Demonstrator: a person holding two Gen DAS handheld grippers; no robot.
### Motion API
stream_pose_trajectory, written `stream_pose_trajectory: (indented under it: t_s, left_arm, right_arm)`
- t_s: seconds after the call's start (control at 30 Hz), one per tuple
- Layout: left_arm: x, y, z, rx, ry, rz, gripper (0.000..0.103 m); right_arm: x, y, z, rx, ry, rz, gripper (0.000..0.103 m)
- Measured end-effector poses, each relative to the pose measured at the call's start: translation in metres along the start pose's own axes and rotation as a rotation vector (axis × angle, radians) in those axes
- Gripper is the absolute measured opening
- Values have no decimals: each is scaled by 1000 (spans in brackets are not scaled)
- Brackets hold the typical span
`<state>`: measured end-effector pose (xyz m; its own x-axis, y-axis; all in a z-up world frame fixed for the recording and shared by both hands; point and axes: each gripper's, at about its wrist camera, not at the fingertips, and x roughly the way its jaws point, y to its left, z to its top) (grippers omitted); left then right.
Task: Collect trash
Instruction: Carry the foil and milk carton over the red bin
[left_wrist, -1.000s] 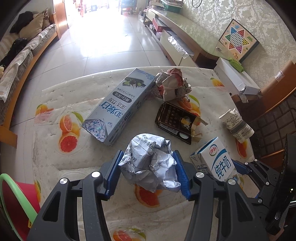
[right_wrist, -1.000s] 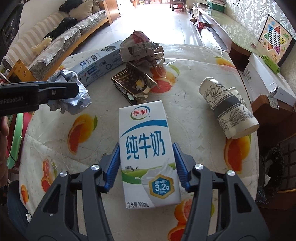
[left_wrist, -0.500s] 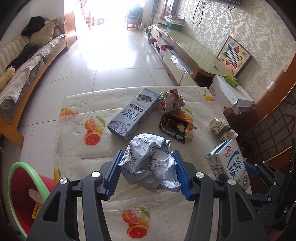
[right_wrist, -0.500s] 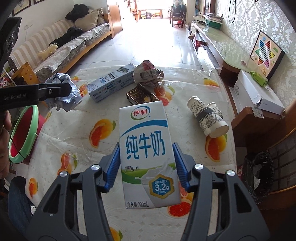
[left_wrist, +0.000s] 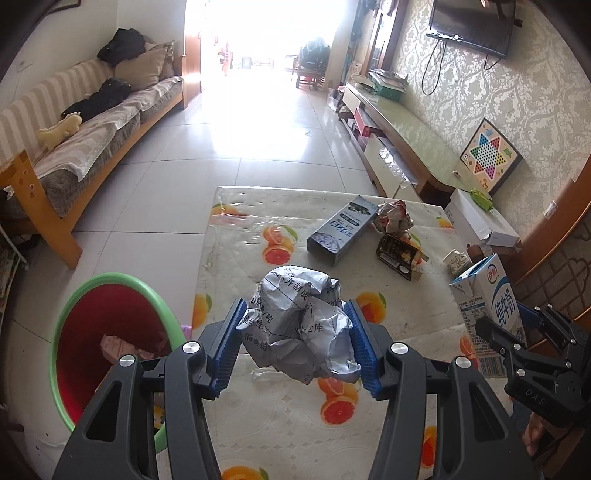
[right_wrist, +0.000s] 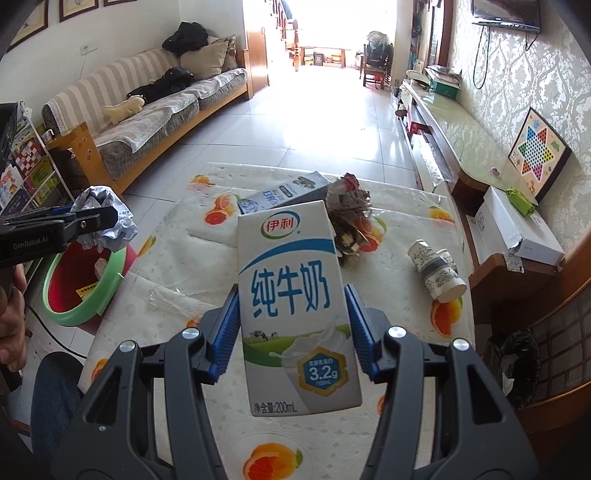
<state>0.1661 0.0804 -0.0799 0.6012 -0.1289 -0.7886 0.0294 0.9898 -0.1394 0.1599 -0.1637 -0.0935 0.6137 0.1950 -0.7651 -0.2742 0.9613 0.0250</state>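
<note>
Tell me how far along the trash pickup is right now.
Done: some scraps already lie in the red bin with the green rim.

In hand: the left gripper holds a crumpled grey paper ball; the right gripper holds a white milk carton.

Left on the table: a blue-grey box, a crumpled wrapper wad, a dark packet, stacked paper cups.

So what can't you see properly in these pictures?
- Left wrist view: part of the red basin floor is hidden behind the left gripper holding the paper ball.
- Right wrist view: the milk carton in the right gripper covers the table behind it.
</note>
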Motion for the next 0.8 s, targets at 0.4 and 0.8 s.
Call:
stream_pose_trajectory:
  t_s: [0.4,0.8]
  left_arm:
    - [-39,99,-17,-150,-54,88,52]
    - [-46,181,-40,-249,-36,168,52]
  right_arm:
    - [-3,106,35,-125,-48,120,53]
    - [16,201,51,-223,-36,226,53]
